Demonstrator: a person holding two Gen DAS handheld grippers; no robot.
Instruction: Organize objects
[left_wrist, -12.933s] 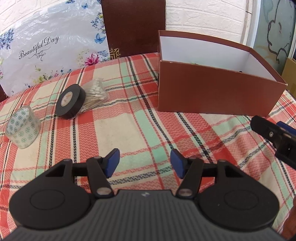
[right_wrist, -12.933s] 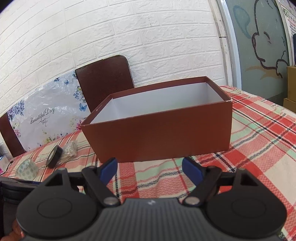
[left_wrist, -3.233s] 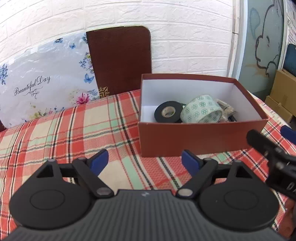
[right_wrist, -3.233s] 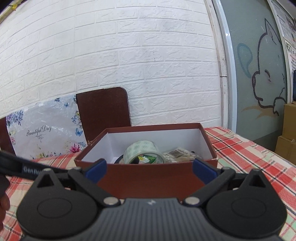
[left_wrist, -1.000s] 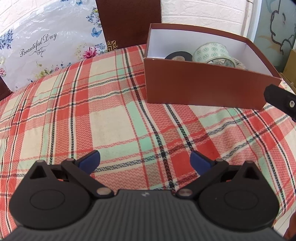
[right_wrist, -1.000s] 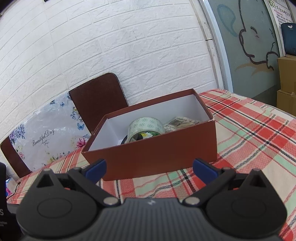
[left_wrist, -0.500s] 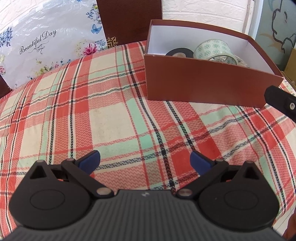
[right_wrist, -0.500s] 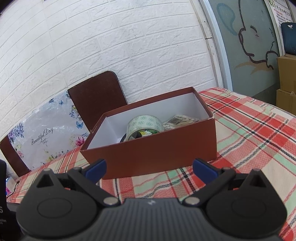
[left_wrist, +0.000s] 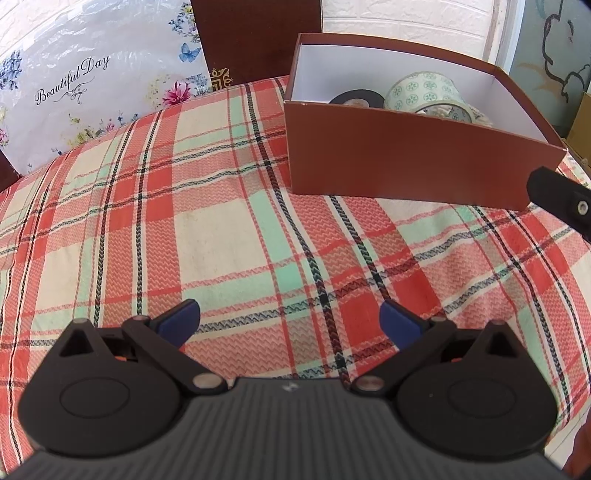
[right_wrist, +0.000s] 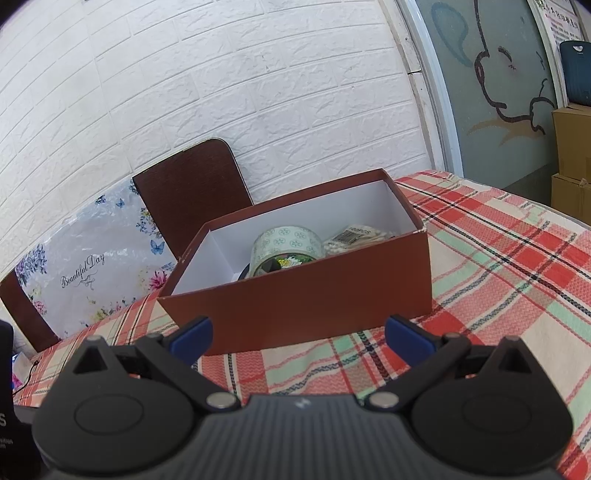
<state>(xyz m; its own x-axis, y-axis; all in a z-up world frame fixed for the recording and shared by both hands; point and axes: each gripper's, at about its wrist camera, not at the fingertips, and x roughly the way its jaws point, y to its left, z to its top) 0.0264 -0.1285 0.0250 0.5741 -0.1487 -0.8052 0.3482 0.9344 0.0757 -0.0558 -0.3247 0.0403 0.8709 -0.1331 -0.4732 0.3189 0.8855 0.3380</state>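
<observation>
The patterned tape roll (right_wrist: 286, 245) and black tape roll (left_wrist: 356, 99) lay inside the brown cardboard box (right_wrist: 314, 306). Both claws, left (left_wrist: 290, 323) and right (right_wrist: 297, 338), hung released and empty; sorting looked finished.

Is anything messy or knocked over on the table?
Nothing stands out. The patterned tape roll, the black tape roll and the packet of cotton swabs all sit inside the brown box, which stands upright on the plaid tablecloth. No spill or damage shows. Both the left hand-held gripper and the right hand-held gripper are open and empty.
</observation>
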